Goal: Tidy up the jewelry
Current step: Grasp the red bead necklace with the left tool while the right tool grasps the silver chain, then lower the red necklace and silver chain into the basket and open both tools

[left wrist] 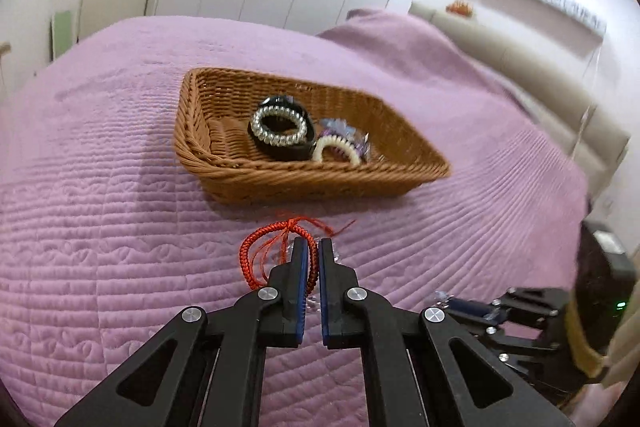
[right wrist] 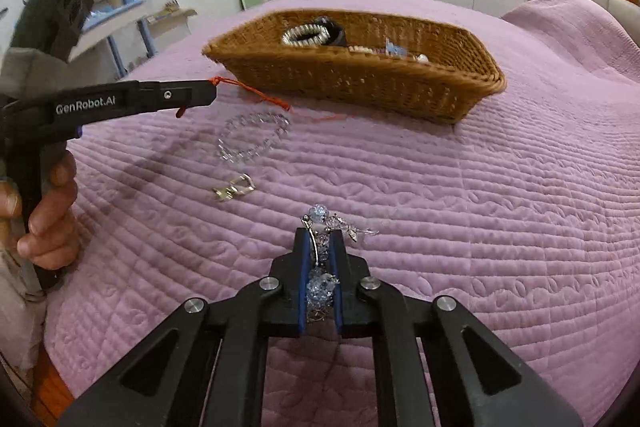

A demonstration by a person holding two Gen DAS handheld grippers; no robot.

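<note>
A brown wicker basket [left wrist: 248,175] sits on the purple quilt and holds a pearl bracelet [left wrist: 279,125], a black band [left wrist: 288,151], a cream bracelet [left wrist: 336,149] and a purple piece. My left gripper [left wrist: 313,247] is shut on a red braided cord bracelet [left wrist: 260,247], lifted just above the quilt in front of the basket. In the right wrist view the basket [right wrist: 360,79] is ahead and the left gripper [right wrist: 212,91] trails red threads [right wrist: 256,95]. My right gripper [right wrist: 320,239] is shut on a blue crystal bead piece [right wrist: 320,287].
A clear bead bracelet [right wrist: 252,139] and a small silver clasp piece [right wrist: 234,187] lie on the quilt [right wrist: 480,207] left of centre. White wardrobes stand behind the bed. A TV and desk are at far left. The headboard [left wrist: 520,75] is at right.
</note>
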